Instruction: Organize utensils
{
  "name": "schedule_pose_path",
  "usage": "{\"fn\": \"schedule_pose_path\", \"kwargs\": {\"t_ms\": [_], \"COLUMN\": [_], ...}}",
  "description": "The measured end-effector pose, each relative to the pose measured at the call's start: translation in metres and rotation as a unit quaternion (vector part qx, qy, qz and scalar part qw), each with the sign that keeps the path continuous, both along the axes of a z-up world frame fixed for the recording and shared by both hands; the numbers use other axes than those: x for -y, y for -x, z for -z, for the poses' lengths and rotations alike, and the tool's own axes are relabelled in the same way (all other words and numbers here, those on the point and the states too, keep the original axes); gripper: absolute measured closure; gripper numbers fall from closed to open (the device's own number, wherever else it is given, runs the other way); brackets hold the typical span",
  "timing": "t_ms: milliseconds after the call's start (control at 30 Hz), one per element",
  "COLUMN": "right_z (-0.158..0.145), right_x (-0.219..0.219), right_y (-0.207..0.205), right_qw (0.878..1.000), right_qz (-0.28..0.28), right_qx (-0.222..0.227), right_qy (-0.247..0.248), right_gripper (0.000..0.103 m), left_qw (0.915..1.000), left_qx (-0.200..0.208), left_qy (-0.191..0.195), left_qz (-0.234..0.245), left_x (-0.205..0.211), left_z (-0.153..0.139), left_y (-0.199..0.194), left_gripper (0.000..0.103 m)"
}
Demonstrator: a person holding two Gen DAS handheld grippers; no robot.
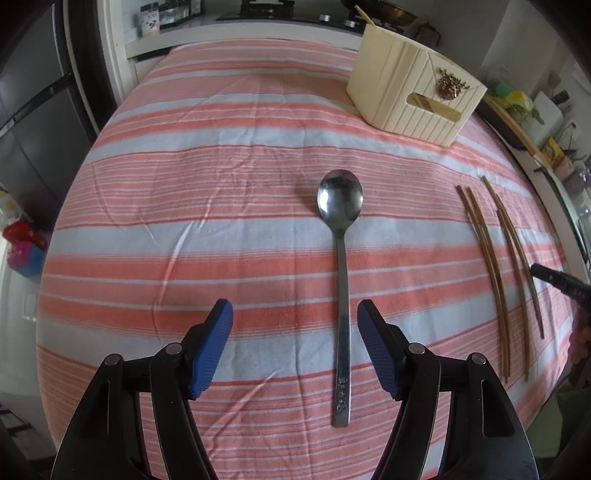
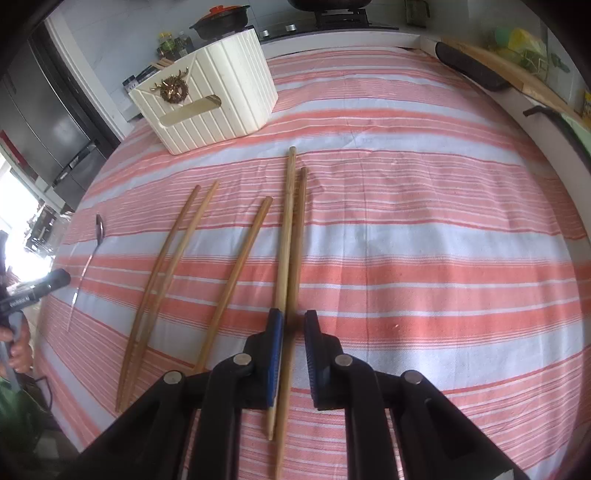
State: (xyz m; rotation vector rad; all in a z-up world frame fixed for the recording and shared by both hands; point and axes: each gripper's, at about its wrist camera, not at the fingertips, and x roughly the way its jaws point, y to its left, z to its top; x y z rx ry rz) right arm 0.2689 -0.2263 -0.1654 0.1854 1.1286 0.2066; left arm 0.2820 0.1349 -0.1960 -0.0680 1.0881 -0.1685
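A steel spoon (image 1: 341,258) lies on the striped tablecloth (image 1: 221,184), bowl pointing away. My left gripper (image 1: 295,325) hovers open over its handle, which runs between the blue fingers, nearer the right one. Several wooden chopsticks (image 2: 229,280) lie side by side. My right gripper (image 2: 294,326) stands nearly closed around one chopstick (image 2: 297,240). A thin gap shows beside its right finger. A paler chopstick (image 2: 287,221) runs under the left finger. The cream ribbed box (image 2: 214,107) with a gold ornament stands behind them. It appears in the left wrist view too, box (image 1: 413,96), holding a stick.
The spoon (image 2: 92,251) and left gripper (image 2: 37,291) show at the left of the right wrist view, with a hand (image 2: 18,350) below. A stove and pot (image 2: 221,22) sit past the table's far edge. A dark tray (image 2: 472,70) lies at the far right.
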Motion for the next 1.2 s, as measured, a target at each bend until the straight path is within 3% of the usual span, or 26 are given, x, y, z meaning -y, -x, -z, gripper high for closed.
{"fn": "schedule_pose_path", "kwargs": {"t_ms": [33, 100, 267, 367, 400, 500, 567, 667, 800, 933, 1000, 1067, 1133, 1200], "right_z": [-0.001, -0.001, 0.003, 0.001, 0.001, 0.0, -0.001, -0.002, -0.003, -0.002, -0.003, -0.005, -0.007, -0.008], "right_x": [0.001, -0.007, -0.022, -0.03, -0.027, -0.014, -0.006, -0.001, 0.002, 0.008, 0.01, 0.01, 0.01, 0.01], "right_y": [0.001, 0.001, -0.003, -0.001, -0.001, 0.001, 0.007, 0.018, 0.03, 0.032, 0.032, 0.032, 0.032, 0.031], "right_qw": [1.0, 0.998, 0.996, 0.992, 0.992, 0.993, 0.992, 0.992, 0.993, 0.995, 0.995, 0.995, 0.994, 0.992], "right_qz": [0.005, -0.009, -0.043, -0.052, -0.042, -0.011, 0.001, 0.002, -0.003, -0.011, -0.019, -0.028, -0.037, -0.05], "right_qx": [0.006, 0.01, -0.009, 0.003, 0.003, 0.006, 0.008, 0.009, 0.012, 0.009, 0.003, -0.002, -0.006, -0.011], "right_qy": [0.002, 0.058, 0.081, 0.118, 0.116, 0.119, 0.122, 0.125, 0.12, 0.103, 0.101, 0.101, 0.104, 0.115], "right_gripper": [0.09, 0.09, 0.091, 0.095, 0.098, 0.099, 0.099, 0.099, 0.098, 0.094, 0.086, 0.073, 0.071, 0.071], "left_qw": [1.0, 0.9998, 0.9983, 0.9974, 0.997, 0.9972, 0.9979, 0.9988, 0.9993, 0.9995, 0.9998, 0.9999, 0.9997, 0.9998], "left_qx": [0.001, -0.001, 0.009, 0.012, 0.015, 0.022, 0.023, 0.022, 0.019, 0.019, 0.014, 0.009, 0.015, 0.019], "left_qy": [-0.004, -0.015, -0.041, -0.057, -0.063, -0.058, -0.048, -0.04, -0.032, -0.023, -0.007, 0.011, 0.011, 0.005], "left_qz": [0.003, 0.012, 0.04, 0.043, 0.042, 0.041, 0.037, 0.019, 0.002, -0.013, -0.014, -0.01, -0.013, -0.009], "left_x": [0.002, 0.009, 0.029, 0.038, 0.041, 0.045, 0.046, 0.045, 0.047, 0.047, 0.043, 0.04, 0.037, 0.036], "left_z": [0.002, 0.007, 0.007, 0.008, 0.008, 0.004, 0.003, 0.002, 0.002, 0.002, 0.001, -0.001, -0.007, -0.01], "left_y": [0.001, 0.001, 0.0, 0.0, 0.001, 0.005, 0.006, 0.009, 0.016, 0.022, 0.023, 0.023, 0.024, 0.021], "left_gripper": [0.031, 0.031, 0.031, 0.033, 0.036, 0.06, 0.09, 0.096, 0.096, 0.093, 0.082, 0.043, 0.027, 0.027]}}
